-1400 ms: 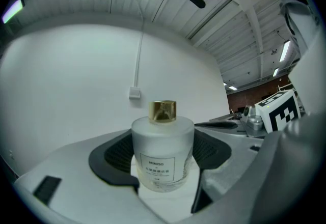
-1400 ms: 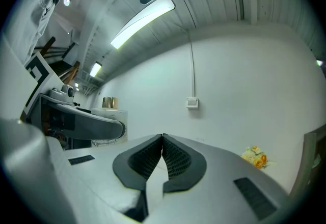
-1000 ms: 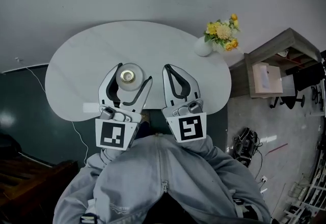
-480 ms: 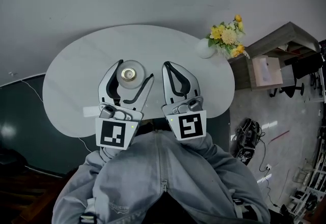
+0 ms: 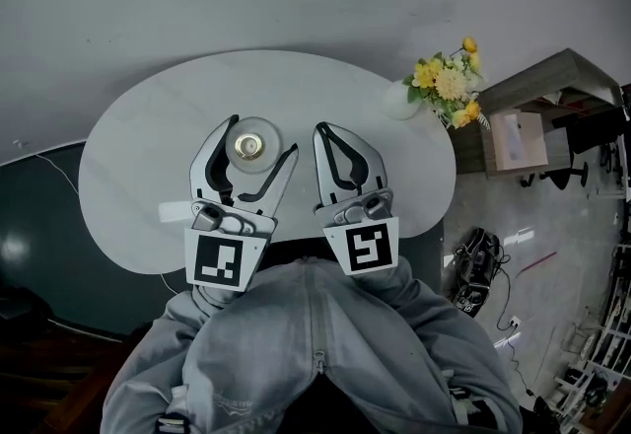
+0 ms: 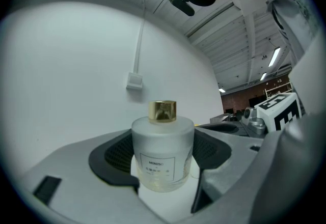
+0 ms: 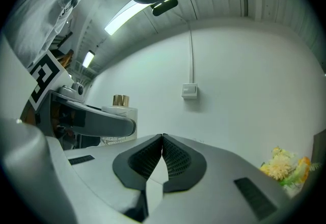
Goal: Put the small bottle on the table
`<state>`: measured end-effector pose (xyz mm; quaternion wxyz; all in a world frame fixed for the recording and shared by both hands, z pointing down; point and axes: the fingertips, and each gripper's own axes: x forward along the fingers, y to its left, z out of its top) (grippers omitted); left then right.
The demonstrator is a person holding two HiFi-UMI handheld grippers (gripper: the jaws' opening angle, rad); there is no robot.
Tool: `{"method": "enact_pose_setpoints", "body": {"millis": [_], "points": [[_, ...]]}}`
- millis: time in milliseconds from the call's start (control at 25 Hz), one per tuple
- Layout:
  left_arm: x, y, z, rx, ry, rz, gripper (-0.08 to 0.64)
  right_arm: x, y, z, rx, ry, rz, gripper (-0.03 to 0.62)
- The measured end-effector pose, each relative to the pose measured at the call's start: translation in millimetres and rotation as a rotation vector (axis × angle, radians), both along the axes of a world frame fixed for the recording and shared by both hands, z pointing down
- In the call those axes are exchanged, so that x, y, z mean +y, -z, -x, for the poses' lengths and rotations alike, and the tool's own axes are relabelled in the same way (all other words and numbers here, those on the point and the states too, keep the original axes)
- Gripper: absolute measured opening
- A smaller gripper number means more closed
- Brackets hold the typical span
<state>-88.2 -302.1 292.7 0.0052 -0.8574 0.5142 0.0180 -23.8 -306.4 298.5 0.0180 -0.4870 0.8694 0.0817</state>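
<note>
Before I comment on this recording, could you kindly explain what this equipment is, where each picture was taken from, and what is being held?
There is no robot arm here: a person holds a two-jaw gripper in each hand. One picture comes from a camera on the person's head, looking steeply down. The other two come from cameras riding on each gripper, looking along its jaws. The left gripper is closed on the small bottle, a frosted one with a gold cap, above the white table. I cannot tell whether the bottle rests on it. The right gripper is empty, its jaws together. A white vase of yellow flowers stands at the table's far right edge. The black-and-white square markers belong to the grippers.
</note>
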Motion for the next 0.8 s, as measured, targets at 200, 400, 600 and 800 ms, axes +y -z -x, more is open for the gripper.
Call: {"method": "enact_pose_setpoints", "body": {"millis": [200, 400, 600, 800], "points": [[-13, -11, -4, -0.009, 0.011, 0.020, 0.333, -13, -10, -4, 0.012, 0.023, 0.010, 0.026], [-26, -27, -7, -0.017, 0.032, 0.022, 0.333, -24, -27, -6, 0.032, 0.064, 0.012, 0.026], [-35, -47, -11, -0.022, 0.033, 0.028, 0.333, -36, -50, -5, 0.025, 0.082, 0.030, 0.026], [-44, -68, -9, -0.021, 0.030, 0.030, 0.333, -46, -73, 0, 0.036, 0.098, 0.046, 0.026]]}}
